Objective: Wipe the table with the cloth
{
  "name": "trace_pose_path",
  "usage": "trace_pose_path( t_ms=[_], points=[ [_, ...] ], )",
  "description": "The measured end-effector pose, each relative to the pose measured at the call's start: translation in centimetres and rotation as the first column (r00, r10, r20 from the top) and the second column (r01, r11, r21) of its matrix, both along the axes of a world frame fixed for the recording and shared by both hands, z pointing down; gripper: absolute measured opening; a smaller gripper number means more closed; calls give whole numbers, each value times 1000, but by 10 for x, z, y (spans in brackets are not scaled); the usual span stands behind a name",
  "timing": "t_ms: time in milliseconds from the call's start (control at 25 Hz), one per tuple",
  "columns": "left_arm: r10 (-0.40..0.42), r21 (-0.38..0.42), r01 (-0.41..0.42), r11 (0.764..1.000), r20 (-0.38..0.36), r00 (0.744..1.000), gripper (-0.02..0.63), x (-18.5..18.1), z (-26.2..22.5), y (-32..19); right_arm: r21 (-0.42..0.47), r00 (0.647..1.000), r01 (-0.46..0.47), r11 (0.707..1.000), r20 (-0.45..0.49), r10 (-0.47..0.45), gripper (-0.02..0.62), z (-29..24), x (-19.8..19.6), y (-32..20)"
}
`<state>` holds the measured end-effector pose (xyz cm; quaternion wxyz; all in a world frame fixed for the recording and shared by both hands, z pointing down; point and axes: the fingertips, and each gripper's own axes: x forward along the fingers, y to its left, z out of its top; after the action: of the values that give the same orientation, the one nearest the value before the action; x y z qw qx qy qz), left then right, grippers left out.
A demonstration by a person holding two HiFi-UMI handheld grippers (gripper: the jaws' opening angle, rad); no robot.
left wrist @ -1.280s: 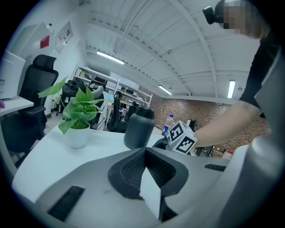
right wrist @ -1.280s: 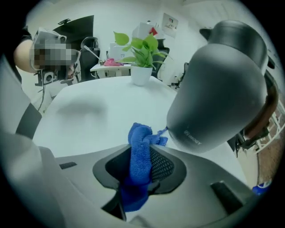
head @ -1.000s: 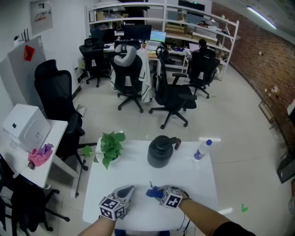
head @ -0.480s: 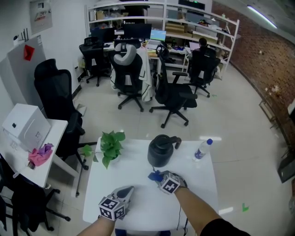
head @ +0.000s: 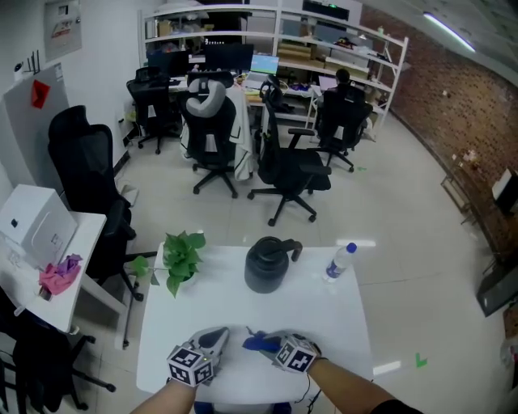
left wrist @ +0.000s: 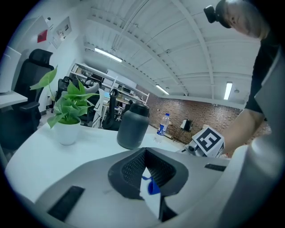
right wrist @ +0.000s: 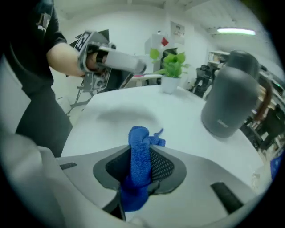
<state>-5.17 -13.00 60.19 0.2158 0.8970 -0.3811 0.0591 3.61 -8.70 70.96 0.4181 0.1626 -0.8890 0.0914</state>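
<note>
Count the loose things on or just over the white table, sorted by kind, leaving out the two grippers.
potted plant: 1
dark jug: 1
water bottle: 1
blue cloth: 1
Total: 4

No text, brand or number could be read in any view. The wall notice (head: 61, 18) at 10 o'clock carried print too small to resolve. The red sign (head: 39, 93) on the grey panel below it showed no characters. On the bench (head: 340, 323), the dark jug (right wrist: 231, 93) at 12 o'clock bore a small pale mark, blurred. The bottle (head: 340, 260) at 2 o'clock had an illegible blue label. Each marker cube (head: 191, 366) (head: 293, 356) showed only black-and-white square codes.
</note>
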Motion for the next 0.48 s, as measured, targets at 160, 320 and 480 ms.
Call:
trace_pose_path(
  t_ms=[160, 320, 480],
  points=[
    [-1, 0, 1, 1000, -11, 1000, -2, 2, -2, -2, 77, 949, -304, 949, 116, 294, 100, -41, 87, -24],
    [-12, 0, 12, 1000, -14, 1000, -2, 0, -3, -2, 111, 843, -536, 837, 12, 538, 100, -34, 229, -6],
    [-11, -4, 11, 1000, -2, 1000, -2, -1, -2, 3, 146, 687, -705, 694, -103, 720, 101, -18, 341, 27]
  ],
)
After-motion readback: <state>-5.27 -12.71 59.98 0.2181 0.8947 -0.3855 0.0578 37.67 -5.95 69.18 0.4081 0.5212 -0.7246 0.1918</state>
